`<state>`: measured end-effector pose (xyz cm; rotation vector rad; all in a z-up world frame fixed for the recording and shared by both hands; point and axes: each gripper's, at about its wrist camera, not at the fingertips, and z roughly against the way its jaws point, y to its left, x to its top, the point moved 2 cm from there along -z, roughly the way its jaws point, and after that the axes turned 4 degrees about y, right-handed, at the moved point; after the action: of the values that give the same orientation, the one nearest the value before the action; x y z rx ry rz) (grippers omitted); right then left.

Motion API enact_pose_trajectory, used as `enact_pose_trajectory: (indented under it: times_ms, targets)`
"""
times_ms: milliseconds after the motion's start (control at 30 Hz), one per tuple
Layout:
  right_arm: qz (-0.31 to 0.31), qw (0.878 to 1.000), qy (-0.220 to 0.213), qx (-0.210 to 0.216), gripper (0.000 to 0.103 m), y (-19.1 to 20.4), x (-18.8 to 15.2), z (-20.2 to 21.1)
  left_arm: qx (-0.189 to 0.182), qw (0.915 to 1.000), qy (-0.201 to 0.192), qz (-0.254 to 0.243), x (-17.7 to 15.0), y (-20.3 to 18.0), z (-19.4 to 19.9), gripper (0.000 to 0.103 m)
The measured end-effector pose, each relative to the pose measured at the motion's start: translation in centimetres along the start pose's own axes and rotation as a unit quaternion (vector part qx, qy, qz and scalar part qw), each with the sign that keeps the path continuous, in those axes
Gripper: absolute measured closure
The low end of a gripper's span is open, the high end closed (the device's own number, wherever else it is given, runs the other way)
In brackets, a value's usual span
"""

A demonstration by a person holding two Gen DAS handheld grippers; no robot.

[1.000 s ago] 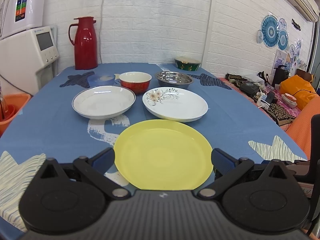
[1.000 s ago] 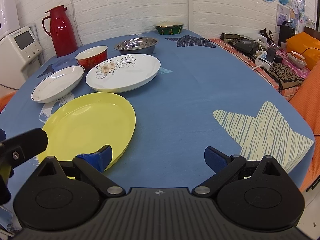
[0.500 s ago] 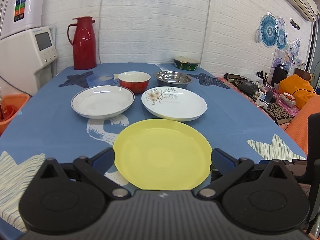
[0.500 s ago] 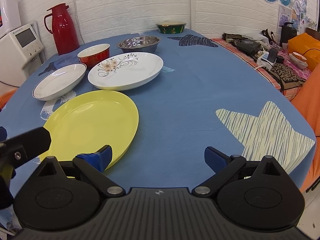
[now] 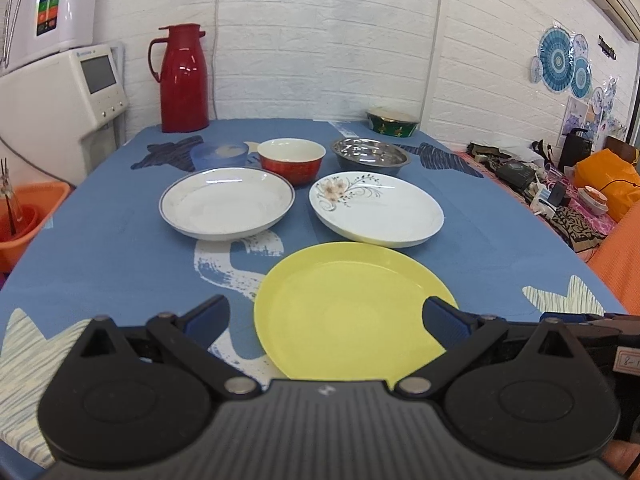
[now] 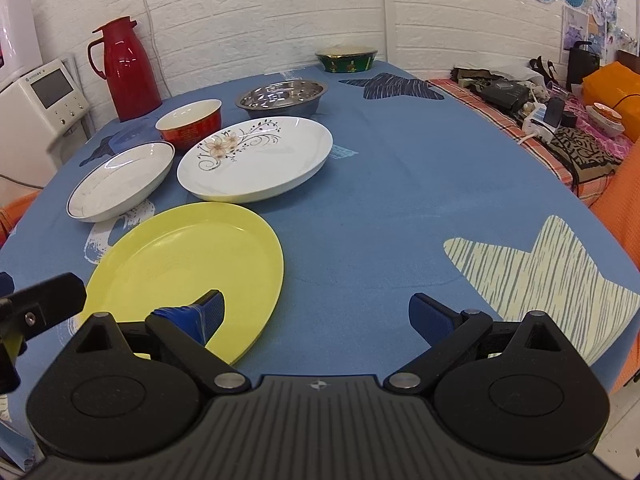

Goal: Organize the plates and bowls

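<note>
On the blue-clothed bench (image 6: 380, 184) every dish stands bare inside. Nearest the tongs lies a yellow plate (image 5: 352, 304), flat on the cloth. Behind it sit two white dishes side by side: a blue-rimmed plate (image 5: 227, 203) to the left and a flower-painted plate (image 5: 376, 209) to the right, whose near edge almost meets the yellow rim. Farther back stand a red bowl (image 5: 291, 160) with a white inside, just behind the blue-rimmed plate, a steel bowl (image 5: 370, 156), and a green bowl (image 5: 393, 122) near the far edge by the wall. A small blue dish (image 5: 219, 154) sits left of the red bowl; its contents are too dim to tell. A red thermos jug (image 5: 182, 78) stands at the far left corner.

The left tongs (image 5: 326, 322) are spread apart, low over the near part of the yellow plate, gripping nothing. The right tongs (image 6: 316, 316) are likewise apart, one blue pad (image 6: 208, 316) over the yellow plate's right rim, the other over bare cloth.

The bench's right half is open cloth out to its edge, beyond which a cluttered side surface (image 6: 560, 120) holds cables and bags. A white appliance (image 5: 52, 104) stands off the left edge.
</note>
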<state>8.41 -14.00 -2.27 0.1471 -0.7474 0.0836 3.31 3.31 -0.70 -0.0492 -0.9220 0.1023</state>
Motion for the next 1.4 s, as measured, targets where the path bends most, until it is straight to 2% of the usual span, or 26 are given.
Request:
enact_pose_trajectory:
  times_ms: [100,233,333,567,633,800,900,1067,1133,1233,1333,1400]
  targets:
    - [0.021,0.999,0.01,0.036,0.016,0.5,0.3,-0.3,0.005,1.0,0.008,0.003,0.5,2.0,-0.1,0.001]
    - [0.05,0.996,0.037,0.069,0.017,1.7,0.8,-1.5,-0.003,0.9987,0.043,0.026,1.1,5.3,-1.8,0.001]
    - [0.07,0.994,0.052,0.071,0.017,2.9,1.5,-3.0,-0.008,0.9963,0.068,0.052,1.7,6.8,-4.0,0.001]
    - [0.083,0.991,0.086,0.063,0.015,3.8,2.4,-6.2,-0.016,0.993,0.112,0.034,2.0,5.8,-8.7,0.001]
    - [0.098,0.991,0.082,0.048,0.016,4.2,2.3,-6.4,-0.013,0.9923,0.12,0.026,1.9,5.4,-9.7,0.001]
    - [0.107,0.991,0.059,0.055,0.015,3.7,1.8,-6.3,-0.021,0.9889,0.143,0.032,1.7,5.6,-11.3,0.002]
    - [0.119,0.99,0.024,0.067,0.014,3.3,1.0,-6.1,-0.006,0.9898,0.143,0.005,1.5,5.0,-11.5,0.002]
    - [0.131,0.988,0.038,0.076,0.016,3.8,1.0,-5.8,0.004,0.9895,0.143,-0.021,1.2,4.1,-11.7,0.002]
    - [0.139,0.988,0.026,0.07,0.017,4.0,0.7,-5.5,0.003,0.9897,0.14,-0.026,1.0,4.1,-11.6,0.002]
    - [0.144,0.985,0.01,0.093,0.018,3.6,0.4,-5.7,-0.001,0.9905,0.134,-0.031,0.8,4.2,-11.4,0.003]
    - [0.155,0.982,0.002,0.103,0.024,4.2,0.3,-5.7,-0.015,0.9917,0.122,-0.04,0.8,4.0,-11.0,0.017]
    - [0.158,0.982,0.004,0.105,0.025,4.6,0.3,-5.6,-0.042,0.9912,0.116,-0.046,0.9,3.7,-10.6,0.047]
